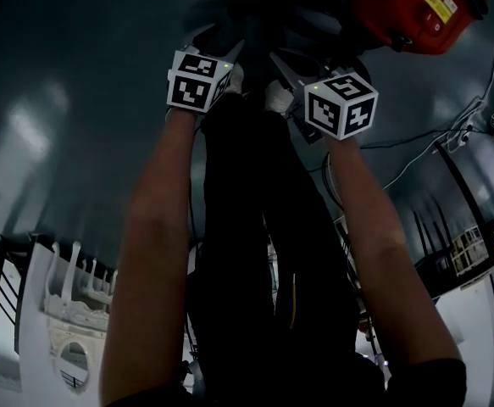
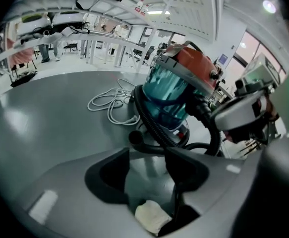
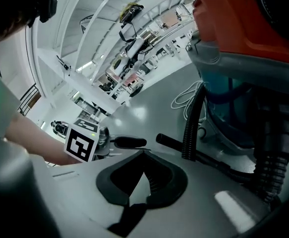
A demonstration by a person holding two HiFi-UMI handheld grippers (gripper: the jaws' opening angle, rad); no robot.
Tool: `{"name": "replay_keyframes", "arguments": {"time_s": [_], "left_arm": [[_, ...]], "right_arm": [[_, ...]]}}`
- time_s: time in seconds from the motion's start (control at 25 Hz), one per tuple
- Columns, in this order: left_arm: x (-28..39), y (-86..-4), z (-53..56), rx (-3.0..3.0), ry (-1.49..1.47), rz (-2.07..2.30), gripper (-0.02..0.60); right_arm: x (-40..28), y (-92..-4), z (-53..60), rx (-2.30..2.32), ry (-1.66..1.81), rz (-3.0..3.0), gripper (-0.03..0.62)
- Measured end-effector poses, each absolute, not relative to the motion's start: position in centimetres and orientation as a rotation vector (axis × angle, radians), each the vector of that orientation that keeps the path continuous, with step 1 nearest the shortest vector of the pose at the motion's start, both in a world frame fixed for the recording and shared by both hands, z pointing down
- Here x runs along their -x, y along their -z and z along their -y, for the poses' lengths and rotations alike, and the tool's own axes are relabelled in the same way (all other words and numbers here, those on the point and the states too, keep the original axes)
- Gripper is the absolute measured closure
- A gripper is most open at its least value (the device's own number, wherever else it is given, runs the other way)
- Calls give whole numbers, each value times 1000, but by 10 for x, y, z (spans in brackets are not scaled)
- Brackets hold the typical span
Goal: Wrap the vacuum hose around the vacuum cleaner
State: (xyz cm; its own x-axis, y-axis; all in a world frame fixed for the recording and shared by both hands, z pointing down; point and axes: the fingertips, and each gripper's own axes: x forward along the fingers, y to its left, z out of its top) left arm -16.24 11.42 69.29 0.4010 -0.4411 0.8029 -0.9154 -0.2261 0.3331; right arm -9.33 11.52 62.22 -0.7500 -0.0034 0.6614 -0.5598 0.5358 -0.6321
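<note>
The vacuum cleaner stands on the grey floor, with an orange top and a teal see-through canister. Its black ribbed hose curves down the front of the body and ends in a smooth black tube lying on the floor. My left gripper is open just short of that tube, with nothing between its pads. My right gripper is shut and empty, beside the hose and close to the vacuum's orange lid. In the head view both marker cubes hang side by side below the vacuum.
A white power cable lies coiled on the floor behind the vacuum. More thin cable trails off to the right in the head view. White benches and racks line the far side of the room. The left gripper's cube shows in the right gripper view.
</note>
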Motion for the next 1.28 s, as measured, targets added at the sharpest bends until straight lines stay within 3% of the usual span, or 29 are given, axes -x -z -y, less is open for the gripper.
{"name": "replay_keyframes", "arguments": {"time_s": [0.76, 0.8, 0.92, 1.28], "left_arm": [[154, -752, -66, -1959, -677, 1213, 328], [152, -753, -64, -1975, -694, 1201, 332], [150, -752, -58, -1997, -740, 1200, 434], [143, -722, -68, -2035, -831, 1133, 436]], "right_arm": [[101, -676, -115, -397, -1159, 2147, 595], [101, -677, -114, -394, -1155, 2145, 595], [102, -677, -109, -384, -1140, 2148, 595], [101, -659, -103, -418, -1138, 2147, 595]]}}
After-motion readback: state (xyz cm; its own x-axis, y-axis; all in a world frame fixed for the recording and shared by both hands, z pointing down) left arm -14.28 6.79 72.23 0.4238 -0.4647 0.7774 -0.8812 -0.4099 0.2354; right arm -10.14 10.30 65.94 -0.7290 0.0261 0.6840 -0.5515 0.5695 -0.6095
